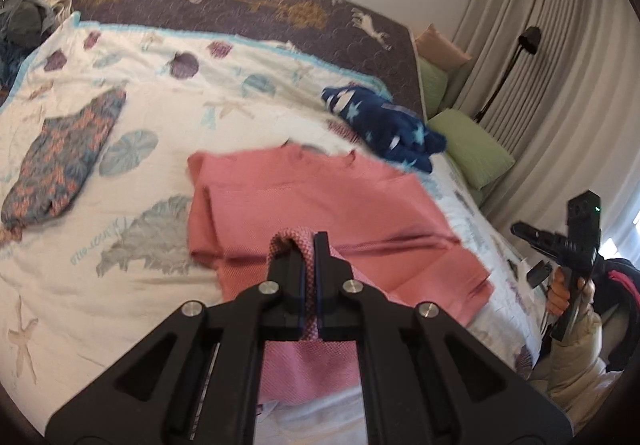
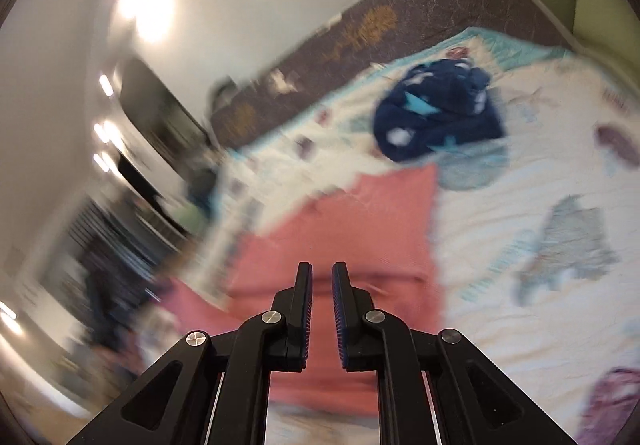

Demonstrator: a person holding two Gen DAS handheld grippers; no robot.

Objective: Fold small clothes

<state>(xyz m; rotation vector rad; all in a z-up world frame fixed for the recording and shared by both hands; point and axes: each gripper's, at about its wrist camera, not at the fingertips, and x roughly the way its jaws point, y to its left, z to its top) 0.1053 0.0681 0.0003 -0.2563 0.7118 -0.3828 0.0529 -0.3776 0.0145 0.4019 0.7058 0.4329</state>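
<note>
1. On the seashell-print quilt (image 1: 168, 93) lies a pink shirt (image 1: 320, 201), partly folded, between a floral garment (image 1: 68, 161) and a crumpled navy star-print garment (image 1: 384, 125)
2. Left gripper (image 1: 310, 245) – clamped tight on a pink hem, lifted off the bed
3. Right gripper (image 2: 322, 273) – jaws narrowly apart, nothing between them, above the shirt

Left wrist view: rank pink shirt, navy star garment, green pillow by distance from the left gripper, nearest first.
1. Pink shirt: a fold of it is clamped in the jaws of the left gripper, the rest lies just ahead.
2. Navy star garment: crumpled beyond the shirt, to the right.
3. Green pillow: past the navy garment, off the bed's right edge.
</note>
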